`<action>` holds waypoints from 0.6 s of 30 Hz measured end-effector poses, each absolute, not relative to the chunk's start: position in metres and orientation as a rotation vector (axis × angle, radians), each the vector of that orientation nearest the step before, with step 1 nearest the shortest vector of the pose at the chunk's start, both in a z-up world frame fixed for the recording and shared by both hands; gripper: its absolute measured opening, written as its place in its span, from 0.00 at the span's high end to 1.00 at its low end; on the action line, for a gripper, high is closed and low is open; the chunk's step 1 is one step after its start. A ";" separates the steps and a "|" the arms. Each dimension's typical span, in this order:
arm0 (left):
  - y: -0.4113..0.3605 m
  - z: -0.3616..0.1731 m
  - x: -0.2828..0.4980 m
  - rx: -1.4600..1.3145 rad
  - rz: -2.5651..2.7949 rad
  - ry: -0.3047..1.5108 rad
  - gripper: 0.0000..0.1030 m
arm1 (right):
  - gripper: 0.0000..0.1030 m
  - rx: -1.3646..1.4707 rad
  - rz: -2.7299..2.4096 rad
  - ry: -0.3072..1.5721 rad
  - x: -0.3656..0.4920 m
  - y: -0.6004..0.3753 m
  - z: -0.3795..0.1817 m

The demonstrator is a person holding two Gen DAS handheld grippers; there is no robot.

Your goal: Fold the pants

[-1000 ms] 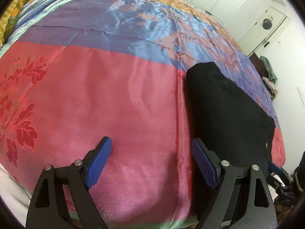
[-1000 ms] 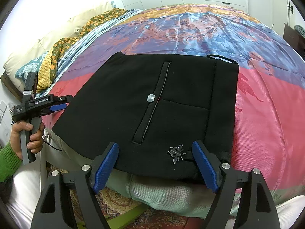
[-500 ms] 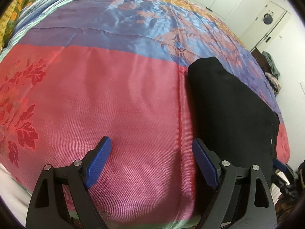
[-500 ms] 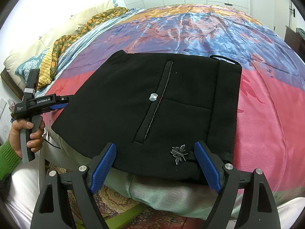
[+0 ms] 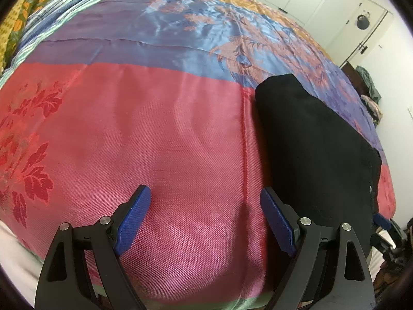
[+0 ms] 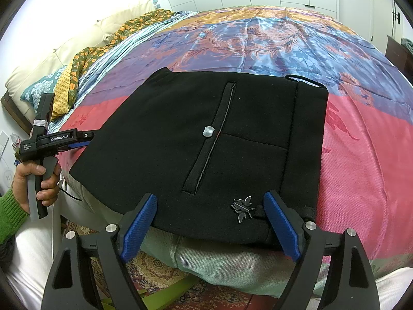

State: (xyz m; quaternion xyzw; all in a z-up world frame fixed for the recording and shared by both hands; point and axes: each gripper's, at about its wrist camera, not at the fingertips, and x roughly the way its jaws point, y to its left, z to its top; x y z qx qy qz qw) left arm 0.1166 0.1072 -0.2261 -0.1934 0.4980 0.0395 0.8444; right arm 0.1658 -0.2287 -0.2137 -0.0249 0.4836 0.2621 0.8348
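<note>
Pants (image 6: pixel 206 139): black, folded into a flat rectangle, lying on the bedspread (image 6: pixel 366 160) at the near edge of the bed, mostly on its pink band, far edge reaching the purple band. Visible on top: a long slit pocket, a pale button (image 6: pixel 208 131), a small metal leaf ornament (image 6: pixel 243 208) by the near edge, a loop at the far right corner. Right gripper (image 6: pixel 210 223): blue pads wide apart, poised over the near edge of the pants, gripping nothing; the ornament shows between the pads. Left gripper (image 5: pixel 204 218): jaws likewise spread, empty, over bare pink bedspread just left of the pants; its right pad sits beside the black cloth. From the right view, the left gripper is held by a hand (image 6: pixel 38 178) in a green sleeve (image 6: pixel 10 214) at the bed's left edge. Pillows (image 6: pixel 46 87) at the head of the bed; white cupboards behind.
</note>
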 end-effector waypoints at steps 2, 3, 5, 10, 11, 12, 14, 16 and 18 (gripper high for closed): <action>0.107 -0.226 0.117 -0.409 0.083 1.051 0.15 | 0.17 -0.052 0.555 1.024 0.166 -0.229 -0.214; 0.107 -0.226 0.117 -0.408 0.083 1.051 0.15 | 0.17 -0.052 0.555 1.024 0.166 -0.229 -0.214; 0.106 -0.226 0.117 -0.406 0.084 1.052 0.15 | 0.17 -0.052 0.555 1.023 0.166 -0.229 -0.214; 0.105 -0.226 0.117 -0.397 0.086 1.054 0.15 | 0.17 -0.052 0.555 1.023 0.166 -0.228 -0.213; 0.105 -0.227 0.117 -0.397 0.086 1.054 0.15 | 0.17 -0.052 0.554 1.023 0.165 -0.228 -0.214; 0.105 -0.227 0.117 -0.397 0.086 1.055 0.15 | 0.17 -0.053 0.554 1.023 0.165 -0.229 -0.214; 0.105 -0.226 0.117 -0.396 0.087 1.055 0.15 | 0.17 -0.052 0.554 1.023 0.165 -0.229 -0.214; 0.105 -0.227 0.117 -0.393 0.087 1.057 0.15 | 0.17 -0.052 0.554 1.023 0.165 -0.229 -0.214; 0.105 -0.227 0.117 -0.391 0.088 1.058 0.15 | 0.17 -0.052 0.554 1.023 0.165 -0.229 -0.213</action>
